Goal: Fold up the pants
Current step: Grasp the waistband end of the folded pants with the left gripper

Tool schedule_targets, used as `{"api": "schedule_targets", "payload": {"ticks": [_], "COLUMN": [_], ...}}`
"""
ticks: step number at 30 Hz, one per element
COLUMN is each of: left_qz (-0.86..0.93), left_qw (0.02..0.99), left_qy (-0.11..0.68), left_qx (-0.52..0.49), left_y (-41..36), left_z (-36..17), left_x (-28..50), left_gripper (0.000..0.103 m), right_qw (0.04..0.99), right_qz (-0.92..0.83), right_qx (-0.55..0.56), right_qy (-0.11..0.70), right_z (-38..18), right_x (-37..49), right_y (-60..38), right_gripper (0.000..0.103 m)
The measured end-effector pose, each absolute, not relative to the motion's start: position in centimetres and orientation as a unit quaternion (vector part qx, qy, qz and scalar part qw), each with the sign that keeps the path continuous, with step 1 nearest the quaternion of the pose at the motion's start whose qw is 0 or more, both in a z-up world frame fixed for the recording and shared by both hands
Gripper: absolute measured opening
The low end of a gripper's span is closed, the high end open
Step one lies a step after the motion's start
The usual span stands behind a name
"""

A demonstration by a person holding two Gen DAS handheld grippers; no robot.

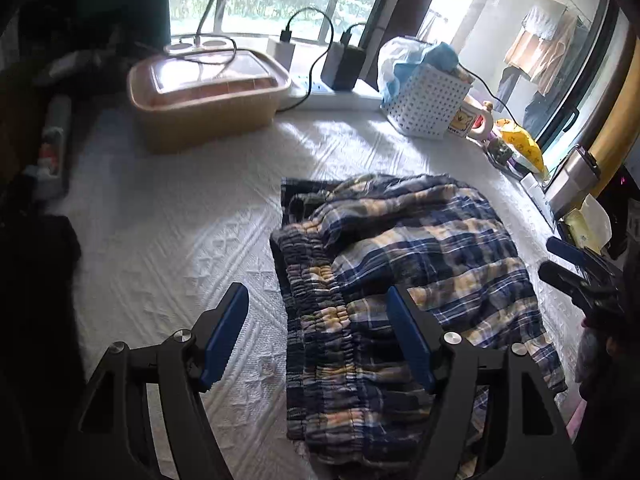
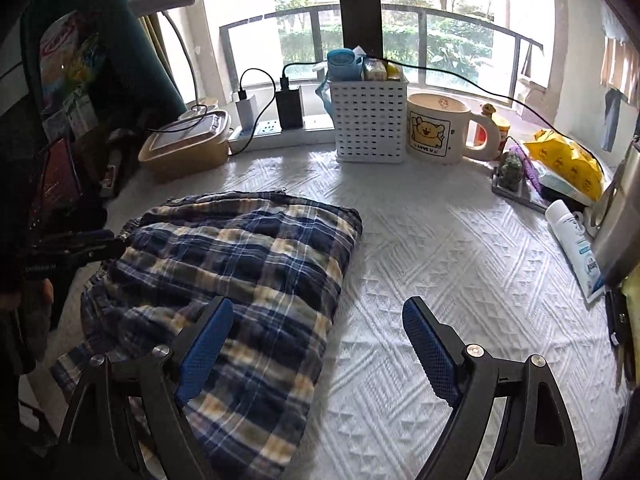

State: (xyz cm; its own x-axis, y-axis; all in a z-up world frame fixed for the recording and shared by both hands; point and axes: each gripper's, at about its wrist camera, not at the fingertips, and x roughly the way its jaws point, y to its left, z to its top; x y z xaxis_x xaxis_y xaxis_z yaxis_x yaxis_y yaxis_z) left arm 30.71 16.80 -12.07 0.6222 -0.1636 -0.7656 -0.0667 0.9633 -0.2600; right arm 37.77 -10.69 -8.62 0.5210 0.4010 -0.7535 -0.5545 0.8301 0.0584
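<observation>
Bare white cloth (image 2: 460, 240) right of the pants (image 2: 240, 264); basket (image 2: 370, 120), mug (image 2: 438, 128), tub (image 2: 184, 152) crowding the window edge

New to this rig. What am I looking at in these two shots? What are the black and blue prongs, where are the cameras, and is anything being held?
There is no robot here. A person holds a two-finger tool in each hand, and each tool carries a fisheye camera that looks along its fingers. The black arms with blue pads at the bottom of each picture are those fingers.

One picture comes from the left tool, the other from the right tool. Both are open and hold nothing.

The plaid pants, folded into a bundle, lie on a white tablecloth. At the back stand a white basket, a mug and a tan lidded box.
</observation>
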Motion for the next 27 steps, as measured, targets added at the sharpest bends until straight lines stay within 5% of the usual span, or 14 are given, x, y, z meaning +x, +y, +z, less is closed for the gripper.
{"api": "schedule_targets", "payload": {"ticks": [11, 15, 27], "left_qz": [-0.046, -0.060, -0.047], "left_qw": [0.889, 0.884, 0.881], "left_qy": [0.436, 0.449, 0.460], "left_qx": [-0.133, -0.120, -0.104], "left_y": [15.2, 13.6, 12.6], "left_z": [-14.0, -14.1, -14.2], "left_x": [31.4, 31.3, 31.4], "left_gripper": [0.085, 0.085, 0.085], "right_qw": [0.845, 0.825, 0.815], "right_qz": [0.293, 0.322, 0.349], "right_qx": [-0.029, 0.026, 0.052], "right_qy": [0.447, 0.463, 0.459], "right_z": [-11.6, -12.6, -13.3], "right_x": [40.7, 40.8, 40.5], "right_y": [-11.0, -11.5, -10.7], "right_gripper": [0.088, 0.065, 0.065]}}
